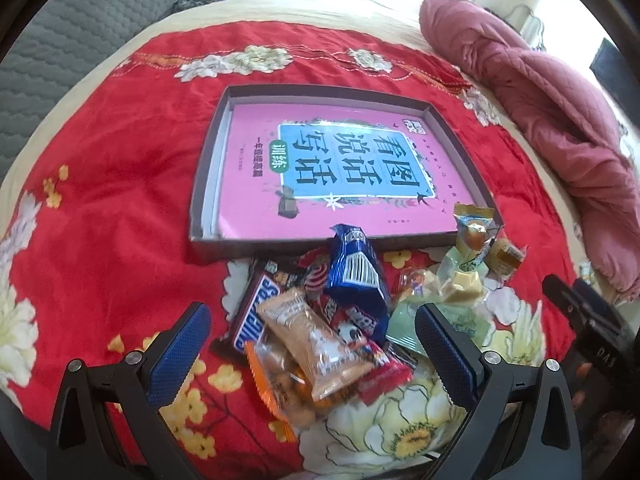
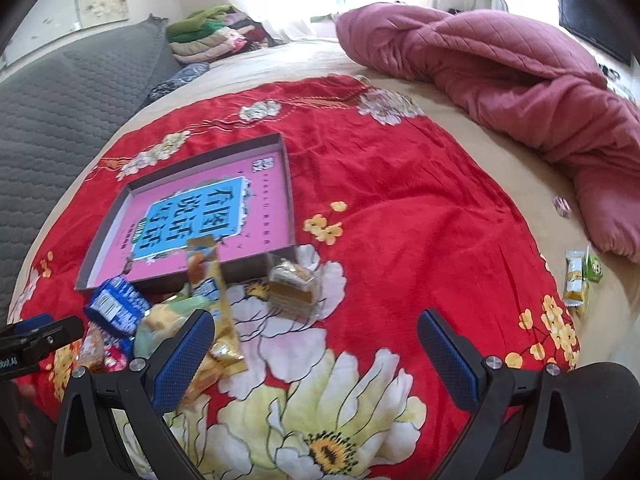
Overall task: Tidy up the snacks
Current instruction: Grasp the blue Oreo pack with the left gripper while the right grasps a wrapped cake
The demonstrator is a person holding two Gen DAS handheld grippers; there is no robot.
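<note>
Snack pile (image 1: 320,320) on the bed, against the near edge of the shallow box (image 1: 460,148). Left tongs (image 1: 312,348) wide, empty, directly over it; tan wafer pack (image 1: 316,344) lies diagonal between fingers. Right tongs (image 2: 316,360) wide, empty, pile to their left. Left nearer.

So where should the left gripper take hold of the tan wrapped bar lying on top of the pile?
Across its middle, from above. The tan bar lies on top of the pile, flat and long, running diagonally between the open left gripper fingers, so its narrow width is probably the easiest span to close on.
</note>
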